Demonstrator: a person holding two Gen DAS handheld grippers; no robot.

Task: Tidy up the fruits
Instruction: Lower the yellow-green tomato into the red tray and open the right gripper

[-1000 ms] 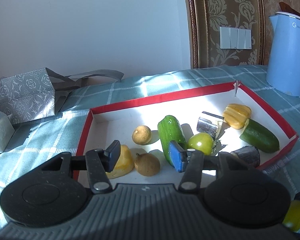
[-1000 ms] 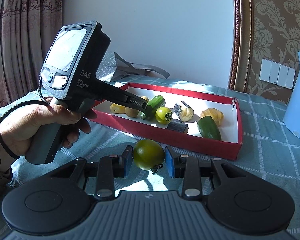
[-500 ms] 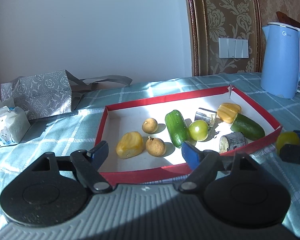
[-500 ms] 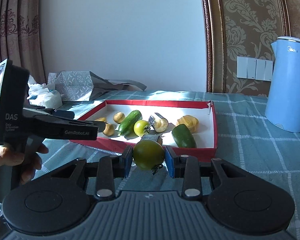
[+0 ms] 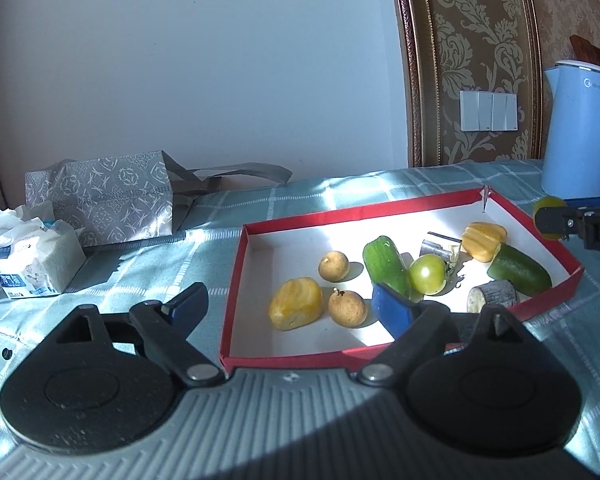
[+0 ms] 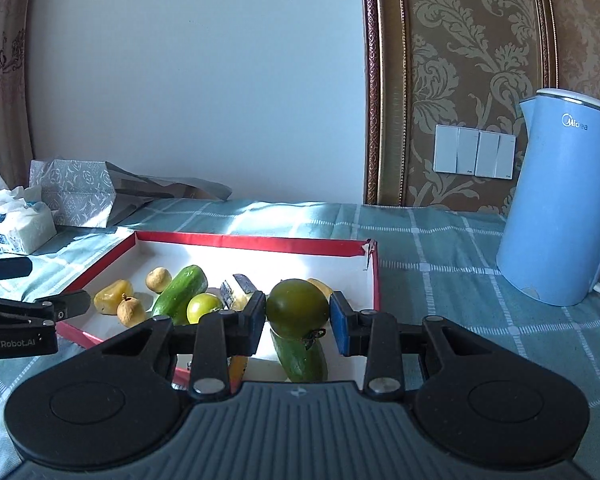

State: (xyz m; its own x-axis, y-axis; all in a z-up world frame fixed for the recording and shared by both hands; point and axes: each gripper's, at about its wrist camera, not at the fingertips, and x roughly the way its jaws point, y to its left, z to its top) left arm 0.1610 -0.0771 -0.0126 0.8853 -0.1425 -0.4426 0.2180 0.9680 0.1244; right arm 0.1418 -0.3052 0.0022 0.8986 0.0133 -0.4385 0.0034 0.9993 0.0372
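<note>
A red-rimmed white tray (image 5: 236, 280) (image 6: 374, 276) on the checked cloth holds two cucumber pieces (image 5: 384, 266) (image 5: 518, 270), a green tomato (image 5: 427, 274), two yellow pieces (image 5: 296, 304) (image 5: 482, 236), two brown longans (image 5: 334, 266) (image 5: 347, 307) and aubergine pieces (image 5: 492, 296). My right gripper (image 6: 298, 314) is shut on a dark green tomato (image 6: 297, 308) and holds it above the tray's near right part; it also shows in the left wrist view (image 5: 548, 218). My left gripper (image 5: 292, 310) is open and empty at the tray's near left corner.
A blue electric kettle (image 6: 560, 208) stands right of the tray. A patterned grey gift bag (image 5: 100, 196) and a tissue pack (image 5: 28, 256) sit at the back left. A wall with light switches (image 6: 474, 152) is behind the table.
My right gripper carried the dark green tomato from the cloth up over the tray's right part. My left gripper drew back out of the tray to the left and opened wider.
</note>
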